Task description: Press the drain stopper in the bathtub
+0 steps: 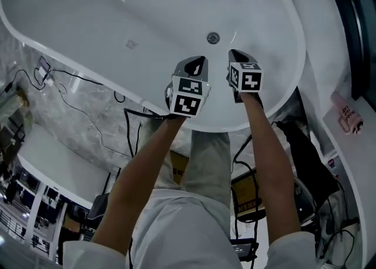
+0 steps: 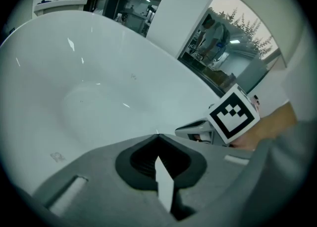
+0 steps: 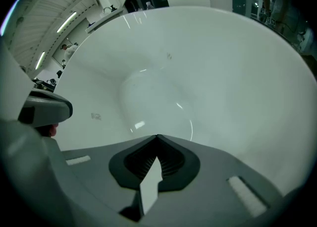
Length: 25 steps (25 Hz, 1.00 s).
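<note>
The round metal drain stopper (image 1: pixel 213 37) sits in the floor of the white bathtub (image 1: pixel 117 9), seen only in the head view. My left gripper (image 1: pixel 200 61) hovers over the tub's near end, a little below and left of the stopper, jaws shut on nothing. My right gripper (image 1: pixel 233 54) hangs just right of the stopper, also shut and empty. In the left gripper view the closed jaws (image 2: pixel 157 136) point at bare tub wall, with the right gripper (image 2: pixel 198 131) beside them. In the right gripper view the closed jaws (image 3: pixel 157 137) face the tub's basin; the left gripper (image 3: pixel 44 108) shows at the left edge.
The tub's near rim (image 1: pixel 247 122) curves under my forearms. A pink item (image 1: pixel 345 113) rests on the white ledge at the right. Cables (image 1: pixel 76 106) trail over the marble floor left of the tub. A small logo (image 1: pixel 130 43) marks the tub floor.
</note>
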Tool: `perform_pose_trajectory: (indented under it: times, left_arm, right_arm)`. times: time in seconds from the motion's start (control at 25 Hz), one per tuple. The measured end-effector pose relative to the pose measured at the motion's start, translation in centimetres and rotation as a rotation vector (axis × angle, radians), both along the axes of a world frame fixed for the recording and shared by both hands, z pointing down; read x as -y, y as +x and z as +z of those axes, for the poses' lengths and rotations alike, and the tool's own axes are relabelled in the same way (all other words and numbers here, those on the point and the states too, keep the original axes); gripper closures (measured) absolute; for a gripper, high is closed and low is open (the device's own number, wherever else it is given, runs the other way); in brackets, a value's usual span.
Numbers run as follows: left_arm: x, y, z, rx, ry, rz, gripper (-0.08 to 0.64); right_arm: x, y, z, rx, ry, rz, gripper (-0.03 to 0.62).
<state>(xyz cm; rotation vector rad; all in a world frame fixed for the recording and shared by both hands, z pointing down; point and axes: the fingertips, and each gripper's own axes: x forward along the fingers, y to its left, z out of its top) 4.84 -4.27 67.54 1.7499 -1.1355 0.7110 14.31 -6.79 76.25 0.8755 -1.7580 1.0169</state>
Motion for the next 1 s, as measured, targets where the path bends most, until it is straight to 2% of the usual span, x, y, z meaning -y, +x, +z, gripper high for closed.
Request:
perform_pose_trajectory:
  times: [0.24,0.52,0.76,1.0]
  left_arm:
    - [0.2,0.6,-6.4,-0.007,0.061,0.029,0.557]
    - [-0.9,0.6,-14.8,-0.010,0.133,0.085,0.557]
    - [-1.9,-0.4,-22.3,-0.042,0.188,0.049,0.557]
    - [-2.2,-0.8,-29.1,-0.101,0.236,0.034,0.557]
  right_arm:
    - [-0.1,0.4,-7.3,0.065,0.066,-0.011,0.588]
    - [0.1,0.2,-16.5,0.095,0.185,-0.033,0.588]
    - [-0.3,-1.0,-24.3,0.160,0.271,-0.044,0.588]
    - [0.4,-2.0,-32.3,0.256,0.340,0.034,0.588]
